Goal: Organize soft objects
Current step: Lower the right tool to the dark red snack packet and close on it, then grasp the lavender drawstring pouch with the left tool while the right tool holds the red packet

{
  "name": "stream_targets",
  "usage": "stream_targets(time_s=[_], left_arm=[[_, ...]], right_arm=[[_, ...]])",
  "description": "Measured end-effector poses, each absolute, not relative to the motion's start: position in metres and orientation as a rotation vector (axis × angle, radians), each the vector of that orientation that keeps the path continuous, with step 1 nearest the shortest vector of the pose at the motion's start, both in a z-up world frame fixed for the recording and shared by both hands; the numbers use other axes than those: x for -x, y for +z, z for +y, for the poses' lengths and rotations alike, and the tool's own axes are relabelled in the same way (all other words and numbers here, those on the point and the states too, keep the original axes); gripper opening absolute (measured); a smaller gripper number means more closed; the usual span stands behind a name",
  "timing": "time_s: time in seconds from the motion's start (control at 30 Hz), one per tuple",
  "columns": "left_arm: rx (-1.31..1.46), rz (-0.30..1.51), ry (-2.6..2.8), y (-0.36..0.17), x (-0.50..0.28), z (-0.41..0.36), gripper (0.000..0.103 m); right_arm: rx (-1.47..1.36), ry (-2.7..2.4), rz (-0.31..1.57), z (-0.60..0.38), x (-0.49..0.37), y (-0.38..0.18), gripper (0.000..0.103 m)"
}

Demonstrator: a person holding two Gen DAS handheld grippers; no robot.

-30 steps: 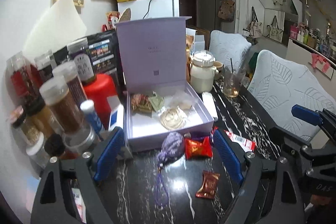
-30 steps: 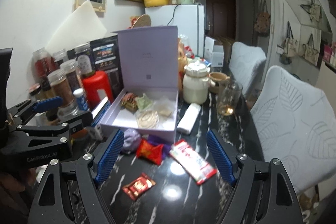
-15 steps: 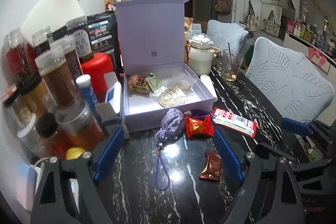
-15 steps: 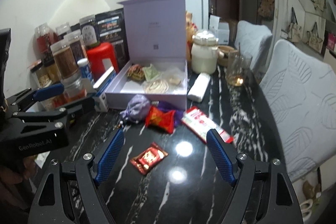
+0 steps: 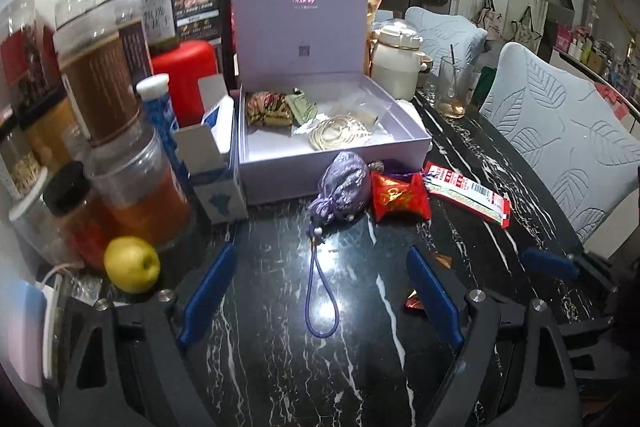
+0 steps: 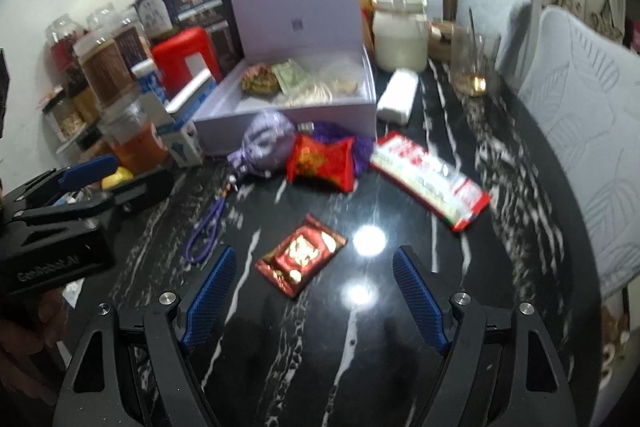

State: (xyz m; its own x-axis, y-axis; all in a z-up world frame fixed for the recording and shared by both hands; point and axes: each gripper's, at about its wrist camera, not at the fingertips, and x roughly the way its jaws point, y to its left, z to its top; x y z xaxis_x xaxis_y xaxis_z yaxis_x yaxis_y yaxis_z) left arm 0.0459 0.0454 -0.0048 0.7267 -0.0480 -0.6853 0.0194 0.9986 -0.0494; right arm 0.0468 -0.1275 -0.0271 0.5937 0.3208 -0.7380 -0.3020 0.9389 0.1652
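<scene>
An open lilac box (image 5: 336, 163) (image 6: 288, 119) stands on the black marble table with several small items inside. In front of it lie a purple pouch (image 5: 344, 189) (image 6: 264, 145) with a cord loop (image 5: 320, 299), a red pillow sachet (image 5: 398, 197) (image 6: 322, 163), a long red-and-white packet (image 5: 466, 193) (image 6: 430, 179) and a small red foil packet (image 6: 302, 259). My left gripper (image 5: 318, 293) is open, its fingers either side of the cord loop. My right gripper (image 6: 312, 293) is open just behind the foil packet.
Jars and bottles (image 5: 96, 87) crowd the table's left side, with a yellow fruit (image 5: 131, 264) and a small blue-white carton (image 5: 216, 183). A white jar (image 5: 396, 65) and a glass (image 5: 456, 89) stand behind right. Padded chairs (image 5: 560, 147) line the right edge.
Both grippers have tilted down and pulled back toward the near table edge. The pouch's cord now lies between my left fingers; the foil packet sits just ahead of my right gripper. Nothing was grasped.
</scene>
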Motion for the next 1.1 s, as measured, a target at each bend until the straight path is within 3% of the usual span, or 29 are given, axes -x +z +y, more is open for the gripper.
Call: stream_targets(time_s=[0.13, 0.4, 0.67, 0.73, 0.8, 1.1], left_arm=[[0.040, 0.769, -0.040, -0.013, -0.048, 0.048, 0.087], [0.051, 0.821, -0.013, -0.033, -0.063, 0.054, 0.087], [0.108, 0.814, -0.036, -0.036, -0.079, 0.064, 0.087], [0.124, 0.819, -0.046, -0.038, -0.085, 0.065, 0.087], [0.124, 0.829, -0.053, -0.041, -0.093, 0.063, 0.087], [0.088, 0.854, -0.074, -0.051, -0.126, 0.052, 0.087]], right_arm=[[-0.046, 0.356, 0.900, -0.123, -0.049, -0.039, 0.080], [-0.092, 0.340, 0.984, -0.111, -0.066, -0.067, 0.064], [-0.086, 0.348, 1.009, -0.102, -0.084, -0.076, 0.063], [-0.062, 0.354, 1.001, -0.099, -0.087, -0.076, 0.054], [-0.007, 0.349, 0.993, -0.095, -0.089, -0.076, 0.039], [0.019, 0.398, 0.967, -0.111, -0.092, -0.077, 0.034]])
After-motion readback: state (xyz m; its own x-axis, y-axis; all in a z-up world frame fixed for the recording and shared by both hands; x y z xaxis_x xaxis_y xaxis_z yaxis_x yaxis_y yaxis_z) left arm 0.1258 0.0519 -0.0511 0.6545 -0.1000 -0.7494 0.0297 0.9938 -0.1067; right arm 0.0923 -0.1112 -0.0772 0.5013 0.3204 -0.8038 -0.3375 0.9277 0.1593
